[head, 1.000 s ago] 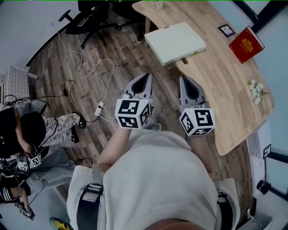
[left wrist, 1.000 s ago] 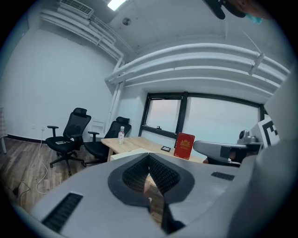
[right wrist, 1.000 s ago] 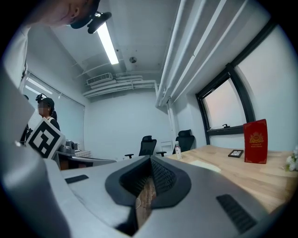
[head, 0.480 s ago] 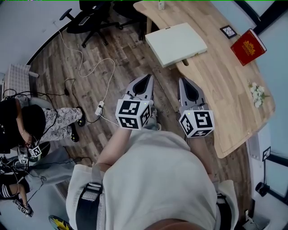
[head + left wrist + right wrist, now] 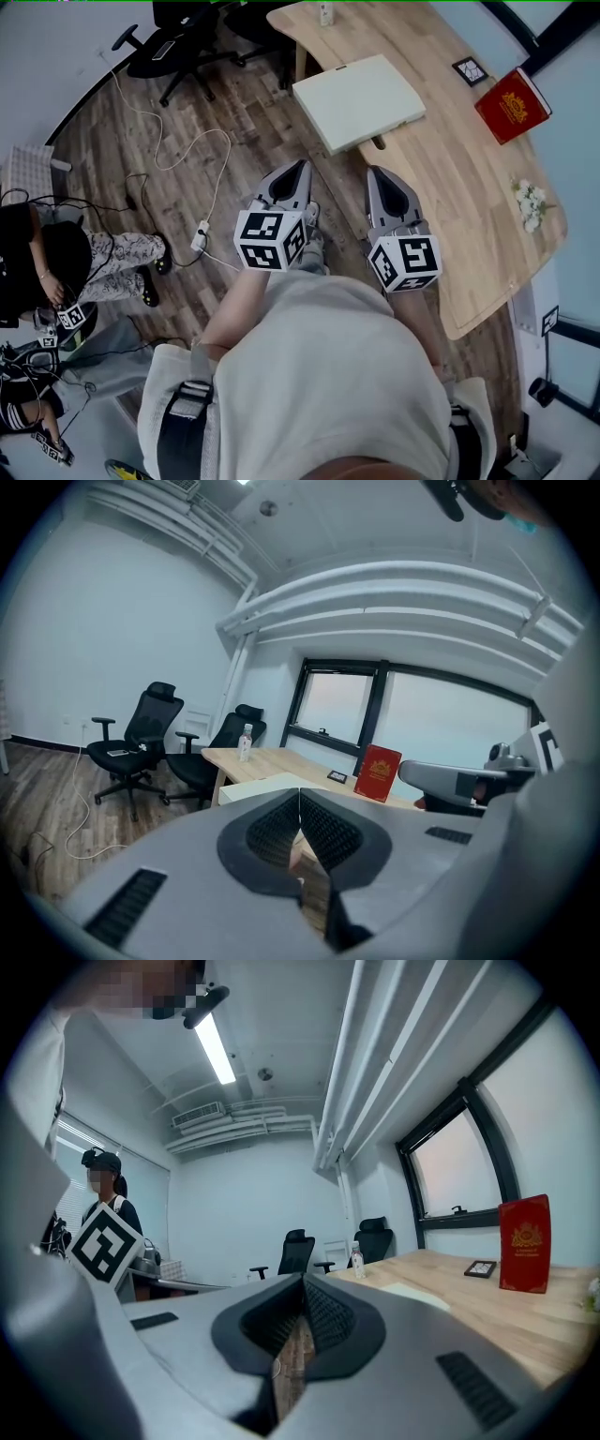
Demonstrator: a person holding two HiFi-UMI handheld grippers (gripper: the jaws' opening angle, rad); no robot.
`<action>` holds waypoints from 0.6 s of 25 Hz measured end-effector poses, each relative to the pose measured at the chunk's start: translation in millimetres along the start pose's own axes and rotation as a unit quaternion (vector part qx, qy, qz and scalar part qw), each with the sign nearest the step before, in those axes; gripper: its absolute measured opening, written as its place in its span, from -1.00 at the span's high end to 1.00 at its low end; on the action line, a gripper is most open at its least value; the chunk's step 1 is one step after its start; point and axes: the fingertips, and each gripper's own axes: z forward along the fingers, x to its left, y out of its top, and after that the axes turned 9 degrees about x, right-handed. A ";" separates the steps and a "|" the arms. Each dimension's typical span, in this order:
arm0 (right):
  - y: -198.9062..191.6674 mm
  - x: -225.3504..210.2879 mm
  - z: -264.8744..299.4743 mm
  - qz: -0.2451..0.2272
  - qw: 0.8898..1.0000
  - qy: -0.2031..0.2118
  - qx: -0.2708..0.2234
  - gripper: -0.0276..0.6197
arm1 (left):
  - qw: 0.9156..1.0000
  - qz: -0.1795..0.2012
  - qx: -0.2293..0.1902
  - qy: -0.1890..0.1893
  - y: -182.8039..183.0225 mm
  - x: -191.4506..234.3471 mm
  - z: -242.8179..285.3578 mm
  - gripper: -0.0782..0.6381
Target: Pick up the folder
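Over the plank floor (image 5: pixel 262 122), short of the wooden desk (image 5: pixel 469 197), we hold both grippers side by side, each pointing toward the desk. The left gripper (image 5: pixel 301 166) has its jaws pressed together at the tips with nothing between them; in its own view the closed tips (image 5: pixel 300 795) line up on the desk's near end, and only floor and desk show through the slot beneath them. The right gripper (image 5: pixel 374 172) is likewise closed and empty, its tips (image 5: pixel 302 1279) meeting ahead of the camera. The folder (image 5: pixel 359 101), pale and square, lies flat on the near part of the desk, well apart from both grippers, and its nearest corner seems to jut a little past the desk's rim. In the left gripper view the folder (image 5: pixel 251 787) shows just left of the jaw tips; in the right gripper view it (image 5: pixel 412 1290) is a pale patch on the desktop to the right. Farther along the desk we see a red book (image 5: pixel 512 105), a small dark frame (image 5: pixel 470 69), a sprig of white flowers (image 5: pixel 530 202) and a bottle (image 5: pixel 325 11) at the far end. Black office chairs (image 5: pixel 169 42) stand beyond, a white cable (image 5: pixel 178 150) winds across the floor, and another person (image 5: pixel 56 272) is at the left.
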 end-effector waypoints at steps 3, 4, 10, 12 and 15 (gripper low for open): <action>3.5 -6.7 11.2 -0.005 1.000 0.002 0.004 0.86 | 1.000 -0.005 0.004 -0.003 3.9 4.8 14.0 0.72; 5.0 -9.4 15.8 -0.007 1.000 0.002 0.005 0.86 | 1.000 -0.006 0.005 -0.004 5.9 6.3 18.9 0.72; 16.9 -23.1 45.8 -0.014 1.000 0.006 0.013 0.86 | 1.000 -0.009 0.010 -0.015 20.3 17.3 47.3 0.72; 22.9 -27.5 55.7 -0.017 1.000 0.007 0.015 0.86 | 1.000 -0.007 0.012 -0.020 26.5 20.8 56.8 0.72; 31.8 -35.4 71.5 -0.020 1.000 0.004 0.016 0.86 | 0.999 -0.003 0.017 -0.026 36.7 27.6 72.4 0.72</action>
